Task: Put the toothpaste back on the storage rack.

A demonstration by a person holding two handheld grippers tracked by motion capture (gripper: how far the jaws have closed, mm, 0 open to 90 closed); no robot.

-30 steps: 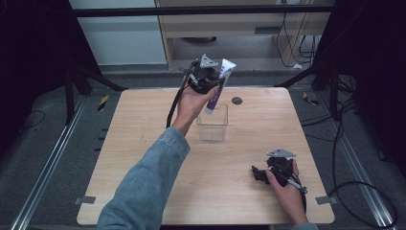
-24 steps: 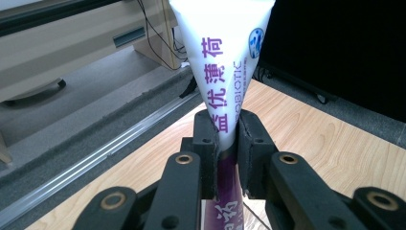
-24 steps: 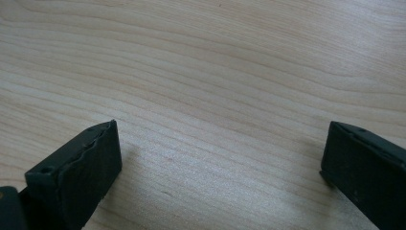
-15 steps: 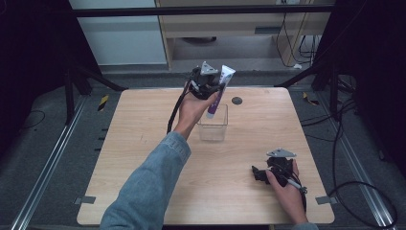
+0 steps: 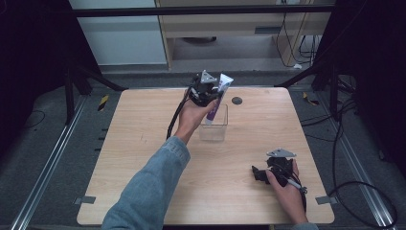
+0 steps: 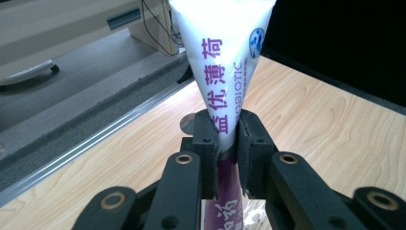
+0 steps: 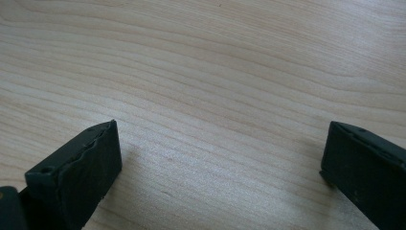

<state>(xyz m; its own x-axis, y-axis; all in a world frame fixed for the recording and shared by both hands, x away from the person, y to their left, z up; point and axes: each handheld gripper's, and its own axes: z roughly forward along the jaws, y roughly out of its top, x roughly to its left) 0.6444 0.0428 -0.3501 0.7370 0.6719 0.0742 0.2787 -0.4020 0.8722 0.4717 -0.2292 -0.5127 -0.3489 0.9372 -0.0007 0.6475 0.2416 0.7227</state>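
My left gripper [image 5: 210,98] is shut on a white and purple tube [image 5: 216,98] with purple lettering, held upright with its flat crimped end up. The tube's lower purple end hangs just inside the top of a clear square container [image 5: 214,124] at the table's middle back. Seen along the left gripper's own jaws, the tube [image 6: 225,67] is pinched at its middle by the left gripper [image 6: 228,139]. My right gripper [image 5: 261,173] rests low at the front right of the wooden table [image 5: 143,158], open. Its jaws [image 7: 220,167] stand wide apart over bare wood.
A small dark round disc [image 5: 236,100] lies on the table behind the container. Metal rails run along both sides of the table. A cabinet and cables stand beyond the far edge. Black cables trail from both grippers.
My left gripper has sunk with the tube, bringing its lower end down into the container's opening. The right gripper has stayed where it was.
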